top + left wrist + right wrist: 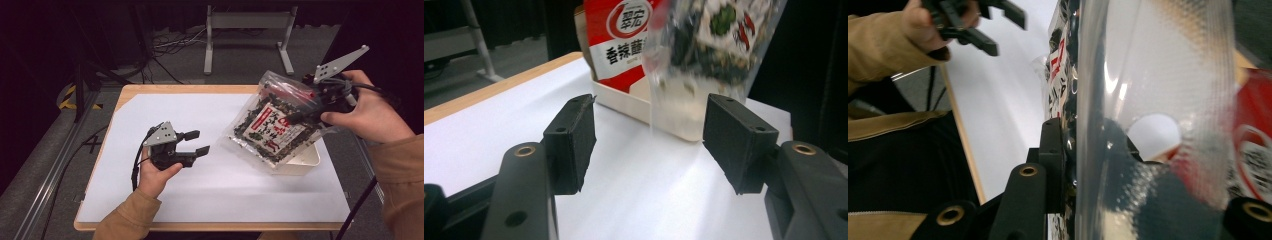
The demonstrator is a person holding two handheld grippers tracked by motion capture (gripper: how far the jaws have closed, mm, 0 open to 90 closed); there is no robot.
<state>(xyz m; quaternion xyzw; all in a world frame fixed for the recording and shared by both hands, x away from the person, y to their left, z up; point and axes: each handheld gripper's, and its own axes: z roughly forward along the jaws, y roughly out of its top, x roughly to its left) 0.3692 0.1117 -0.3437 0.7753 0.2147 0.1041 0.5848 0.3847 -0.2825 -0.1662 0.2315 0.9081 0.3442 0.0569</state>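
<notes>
The right gripper (306,111) is clamped on the top edge of a clear snack bag (270,127), held tilted above the white tray (305,162), long axis slanting down toward the left gripper (196,142). Its label carries red and black Chinese characters, too blurred to read. Behind the tray's near wall stands a red packet (616,37) marked 翠宏. The left gripper, jaws wide and empty, rests on the white sheet (200,190) beside the tray.

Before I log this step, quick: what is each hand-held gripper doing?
Left hand-held gripper: open, holding nothing.
Right hand-held gripper: shut on the clear snack bag.
</notes>
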